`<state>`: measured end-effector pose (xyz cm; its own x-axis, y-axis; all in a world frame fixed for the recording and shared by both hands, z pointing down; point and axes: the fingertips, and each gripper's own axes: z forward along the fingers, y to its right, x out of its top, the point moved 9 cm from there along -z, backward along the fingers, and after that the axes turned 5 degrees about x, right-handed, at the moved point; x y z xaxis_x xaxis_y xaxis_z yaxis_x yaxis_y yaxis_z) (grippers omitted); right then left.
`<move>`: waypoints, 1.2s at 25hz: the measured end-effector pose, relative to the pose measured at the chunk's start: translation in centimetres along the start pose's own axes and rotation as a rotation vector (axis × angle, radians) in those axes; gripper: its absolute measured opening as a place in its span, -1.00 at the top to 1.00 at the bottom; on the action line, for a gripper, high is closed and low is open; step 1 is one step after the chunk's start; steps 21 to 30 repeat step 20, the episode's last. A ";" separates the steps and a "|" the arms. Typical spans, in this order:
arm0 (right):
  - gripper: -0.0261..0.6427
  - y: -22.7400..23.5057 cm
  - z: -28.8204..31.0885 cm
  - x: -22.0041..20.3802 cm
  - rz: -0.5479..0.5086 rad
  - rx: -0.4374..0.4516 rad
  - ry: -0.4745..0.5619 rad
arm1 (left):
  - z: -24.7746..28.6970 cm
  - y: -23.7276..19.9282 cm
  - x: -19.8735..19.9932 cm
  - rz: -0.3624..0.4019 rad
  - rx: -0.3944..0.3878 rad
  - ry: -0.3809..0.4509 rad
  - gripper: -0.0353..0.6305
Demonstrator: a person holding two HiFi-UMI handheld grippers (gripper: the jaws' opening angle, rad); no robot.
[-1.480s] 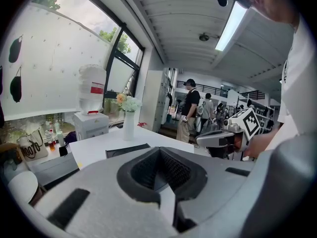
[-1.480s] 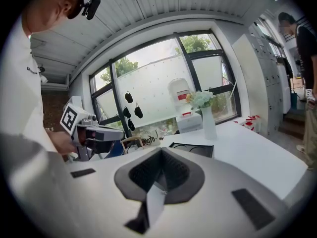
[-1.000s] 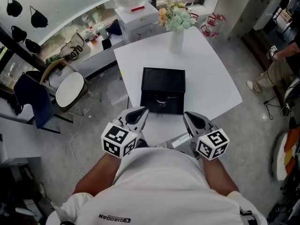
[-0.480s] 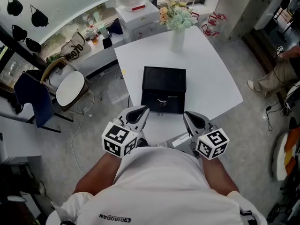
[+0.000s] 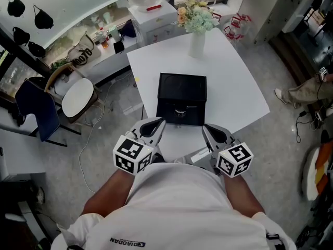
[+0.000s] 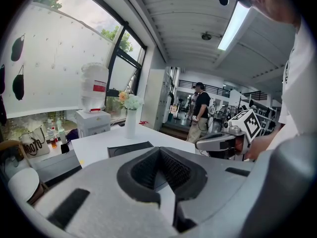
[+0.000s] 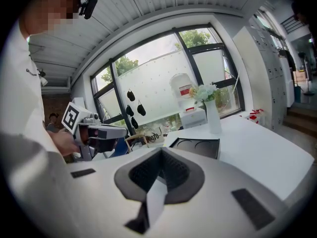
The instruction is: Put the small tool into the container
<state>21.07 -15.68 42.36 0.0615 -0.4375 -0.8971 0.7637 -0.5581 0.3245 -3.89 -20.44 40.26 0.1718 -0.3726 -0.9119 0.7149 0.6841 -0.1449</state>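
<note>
Both grippers waiting short of the box

Your left gripper (image 5: 155, 125) and right gripper (image 5: 209, 130) are clenched on nothing, just this side of the box (image 5: 181, 87). It is a rest pose that fits before a pick or after a drop. A small pale bit (image 5: 179, 112) sits on the box's near half: tool or clasp, I cannot tell. The vase (image 5: 196, 45) stands beyond the box.

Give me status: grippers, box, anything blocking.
Left gripper and right gripper shut, empty, at table edge. Black box ahead; small tool not visible. Nothing blocks it.
</note>
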 end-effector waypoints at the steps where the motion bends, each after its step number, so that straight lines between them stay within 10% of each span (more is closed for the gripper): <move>1: 0.91 0.0 0.0 0.0 -0.001 0.000 -0.001 | 0.0 0.0 0.0 0.000 -0.001 0.000 0.87; 30: 0.91 0.3 0.1 0.0 -0.013 0.002 -0.012 | 0.4 0.1 0.0 0.006 -0.001 0.004 0.87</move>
